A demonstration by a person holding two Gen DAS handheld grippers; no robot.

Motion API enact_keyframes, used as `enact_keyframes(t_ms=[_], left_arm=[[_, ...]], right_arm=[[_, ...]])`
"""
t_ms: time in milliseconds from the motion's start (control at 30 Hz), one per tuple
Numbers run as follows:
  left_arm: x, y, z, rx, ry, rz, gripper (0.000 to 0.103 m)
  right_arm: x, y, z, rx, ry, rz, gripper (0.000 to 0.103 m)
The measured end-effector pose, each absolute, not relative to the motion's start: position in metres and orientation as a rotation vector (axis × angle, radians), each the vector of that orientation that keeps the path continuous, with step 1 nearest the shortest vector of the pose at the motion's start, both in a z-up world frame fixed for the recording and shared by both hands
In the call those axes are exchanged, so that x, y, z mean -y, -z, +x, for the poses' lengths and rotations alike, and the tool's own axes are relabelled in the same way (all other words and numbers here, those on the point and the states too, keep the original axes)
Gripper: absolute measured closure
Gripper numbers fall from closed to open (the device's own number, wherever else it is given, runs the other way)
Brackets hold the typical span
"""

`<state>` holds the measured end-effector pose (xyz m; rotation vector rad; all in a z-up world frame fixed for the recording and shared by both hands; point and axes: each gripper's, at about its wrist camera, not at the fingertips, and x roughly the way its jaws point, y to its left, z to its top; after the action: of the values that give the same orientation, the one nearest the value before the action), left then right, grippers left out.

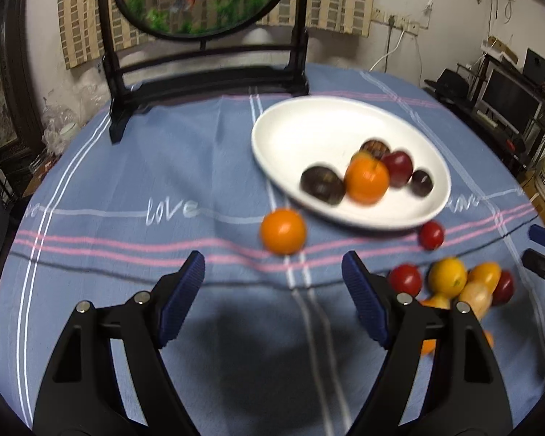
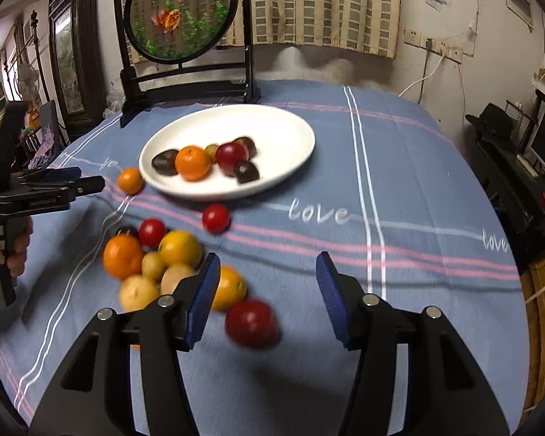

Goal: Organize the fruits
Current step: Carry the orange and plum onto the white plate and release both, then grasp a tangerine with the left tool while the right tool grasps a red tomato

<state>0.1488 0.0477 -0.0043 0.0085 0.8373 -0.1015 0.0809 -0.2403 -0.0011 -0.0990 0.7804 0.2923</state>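
A white plate (image 1: pixel 309 127) (image 2: pixel 272 134) holds an orange (image 1: pixel 367 180), a red fruit (image 1: pixel 398 167) and dark fruits. A loose orange (image 1: pixel 282 230) (image 2: pixel 130 180) lies on the cloth just beyond my open left gripper (image 1: pixel 273 265), also visible from the right wrist (image 2: pixel 91 178). A small red fruit (image 1: pixel 431 234) (image 2: pixel 215 218) sits by the plate's near rim. A pile of orange, yellow and red fruits (image 1: pixel 454 283) (image 2: pixel 156 265) lies beside my right gripper (image 2: pixel 268 259). It stands open, and a red fruit (image 2: pixel 252 323) lies on the cloth between its fingers, untouched.
A black stand with a round goldfish screen (image 1: pixel 200 0) (image 2: pixel 180 14) rises behind the plate. The blue striped tablecloth (image 2: pixel 399 181) covers a round table whose edge falls away on the right. A hand (image 2: pixel 16 250) holds the left gripper's handle.
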Motion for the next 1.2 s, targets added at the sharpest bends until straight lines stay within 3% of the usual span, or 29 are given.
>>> enact_keyframes(t_ms=[500,567,600,633,1067,1133,1200], left_arm=[[-0.029,0.029,0.186,-0.874,0.114,0.038,0.027],[-0.025,0.034,0.196,-0.888,0.118,0.041,0.044],[-0.023,0.037,0.2,-0.9,0.111,0.047,0.062],[-0.023,0.038,0.202,-0.899,0.091,0.058,0.065],[-0.03,0.026,0.173,-0.9,0.135,0.026,0.065],[-0.029,0.026,0.17,-0.902,0.135,0.024,0.065],[-0.03,0.026,0.169,-0.907,0.132,0.018,0.065]], right_arm=[[0.236,0.016,0.061,-0.817,-0.334,-0.07,0.045],[0.237,0.016,0.061,-0.82,-0.33,-0.075,0.045],[0.238,0.016,0.061,-0.822,-0.329,-0.08,0.045],[0.238,0.017,0.061,-0.826,-0.327,-0.087,0.045],[0.225,0.055,0.087,-0.943,-0.296,-0.178,0.045],[0.22,0.056,0.09,-0.935,-0.299,-0.189,0.064],[0.219,0.054,0.09,-0.935,-0.302,-0.186,0.064]])
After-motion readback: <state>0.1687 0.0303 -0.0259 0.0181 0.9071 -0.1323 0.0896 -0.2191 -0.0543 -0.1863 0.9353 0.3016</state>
